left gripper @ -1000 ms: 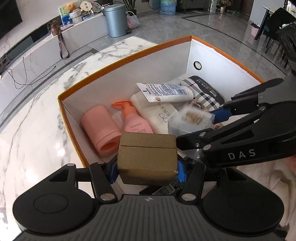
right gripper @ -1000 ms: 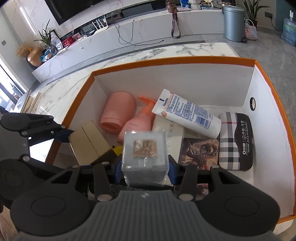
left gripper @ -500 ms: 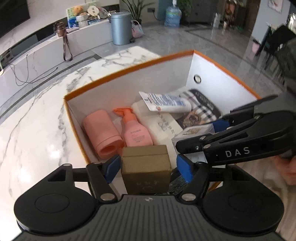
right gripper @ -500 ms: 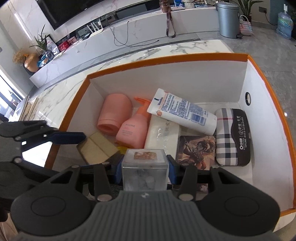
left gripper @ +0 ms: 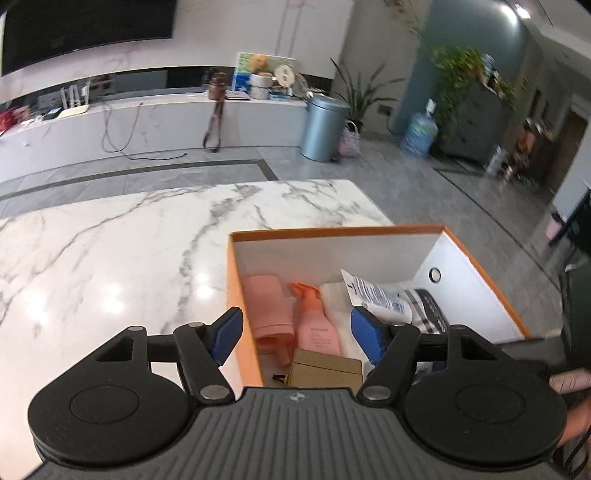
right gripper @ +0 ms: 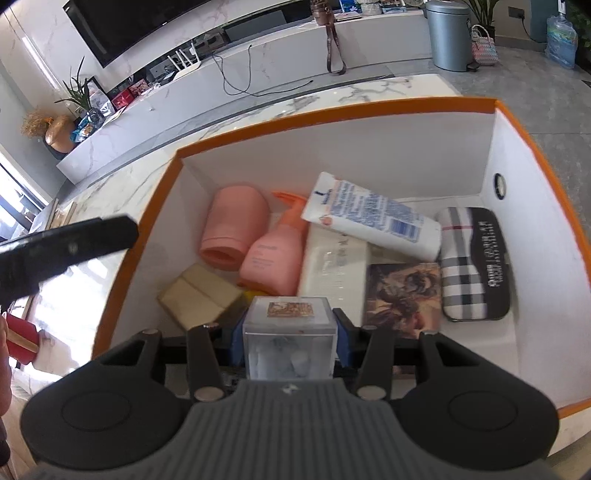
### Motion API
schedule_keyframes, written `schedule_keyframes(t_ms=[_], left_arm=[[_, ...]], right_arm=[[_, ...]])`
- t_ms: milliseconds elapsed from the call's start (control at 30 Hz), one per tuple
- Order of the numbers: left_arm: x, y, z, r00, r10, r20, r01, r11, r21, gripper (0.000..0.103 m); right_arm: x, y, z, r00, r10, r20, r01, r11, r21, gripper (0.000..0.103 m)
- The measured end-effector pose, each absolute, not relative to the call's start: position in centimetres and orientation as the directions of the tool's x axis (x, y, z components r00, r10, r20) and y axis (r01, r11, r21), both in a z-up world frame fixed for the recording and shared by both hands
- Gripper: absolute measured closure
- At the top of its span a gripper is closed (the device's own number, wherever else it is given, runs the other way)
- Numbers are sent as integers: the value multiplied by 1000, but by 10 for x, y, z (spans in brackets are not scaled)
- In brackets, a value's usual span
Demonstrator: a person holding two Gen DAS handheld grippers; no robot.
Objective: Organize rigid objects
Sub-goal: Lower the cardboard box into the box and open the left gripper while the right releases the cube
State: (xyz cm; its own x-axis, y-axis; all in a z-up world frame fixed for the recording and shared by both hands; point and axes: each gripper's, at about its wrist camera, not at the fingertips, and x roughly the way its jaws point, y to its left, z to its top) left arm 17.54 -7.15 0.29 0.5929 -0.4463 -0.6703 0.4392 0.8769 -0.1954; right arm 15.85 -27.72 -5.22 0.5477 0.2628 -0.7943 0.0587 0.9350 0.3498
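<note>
— Fingers check: where's my left gripper (left gripper: 296, 336)?
— Spread wide and empty; its jaws just narrowed slightly above the gold box (left gripper: 325, 371), which lies in the orange box (right gripper: 332, 110).
— And my right gripper (right gripper: 290, 341)?
— Clamped on the clear cube (right gripper: 290, 339), over the box floor.

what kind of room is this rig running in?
Most likely a home living room. A large wall-mounted TV hangs over a long low marble media console, with potted plants and a pedal bin on the tiled floor. The work happens on a marble table holding an orange box.
</note>
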Motion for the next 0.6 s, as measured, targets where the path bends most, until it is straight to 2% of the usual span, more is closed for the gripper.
schedule_keyframes(t_ms=[600], left_arm=[[163,-55,-12,592,-418,-689,348,904,-249,26]], right_arm=[[153,-253,-54,564,254,-786,35,943,330,54]])
